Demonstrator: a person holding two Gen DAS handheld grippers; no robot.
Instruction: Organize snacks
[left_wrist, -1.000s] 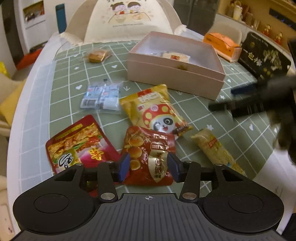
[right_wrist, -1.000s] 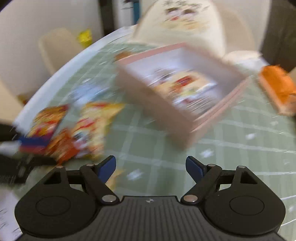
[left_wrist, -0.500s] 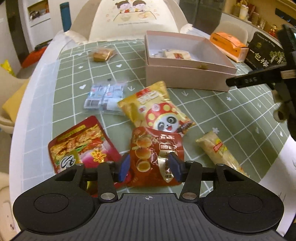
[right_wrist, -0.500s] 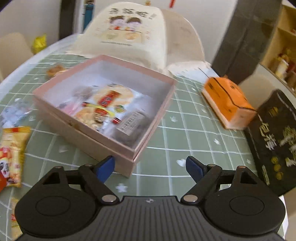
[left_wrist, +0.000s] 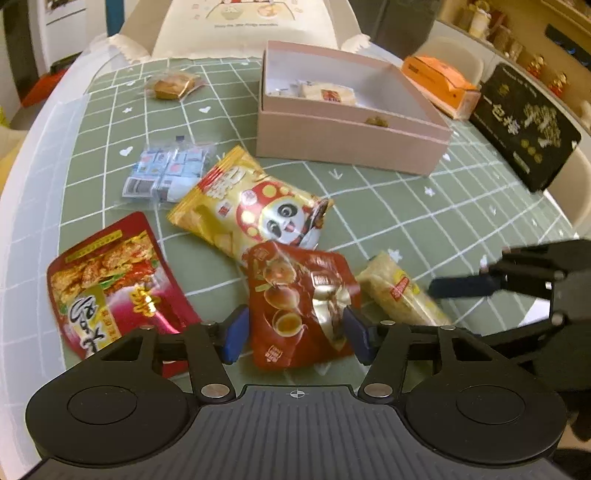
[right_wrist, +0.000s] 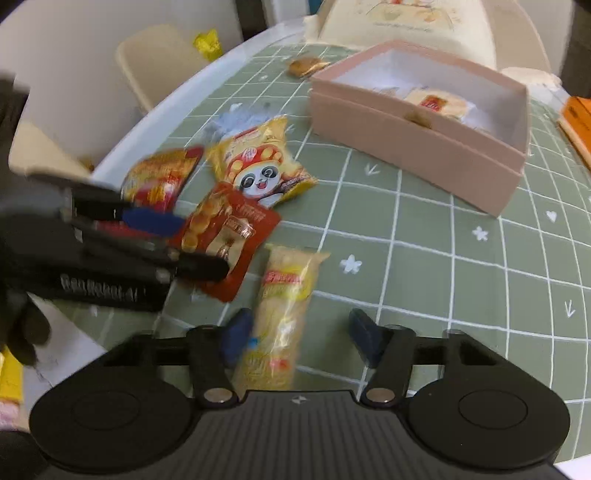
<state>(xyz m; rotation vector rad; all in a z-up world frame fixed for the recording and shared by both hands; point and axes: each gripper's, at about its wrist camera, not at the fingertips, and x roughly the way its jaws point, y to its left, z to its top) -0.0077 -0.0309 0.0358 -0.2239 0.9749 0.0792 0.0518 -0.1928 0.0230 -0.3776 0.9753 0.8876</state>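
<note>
Two grippers are over the green checked bench (left_wrist: 388, 206), both pointing down at the loose snacks. My left gripper (left_wrist: 293, 334) has its jaws opening around the dark red packet (left_wrist: 299, 302), which lies between the blue pads; I cannot tell whether they touch it. My right gripper (right_wrist: 299, 338) is closing its jaws on the long yellow stick pack (right_wrist: 286, 295), with the left pad at its edge and the right pad still apart from it. Beyond them lie the panda bag (left_wrist: 255, 206), a red pouch (left_wrist: 110, 280) and a clear pack of small sweets (left_wrist: 166, 173). The pink box (left_wrist: 351, 140) stands open farther back, holding a few wrapped snacks.
</note>
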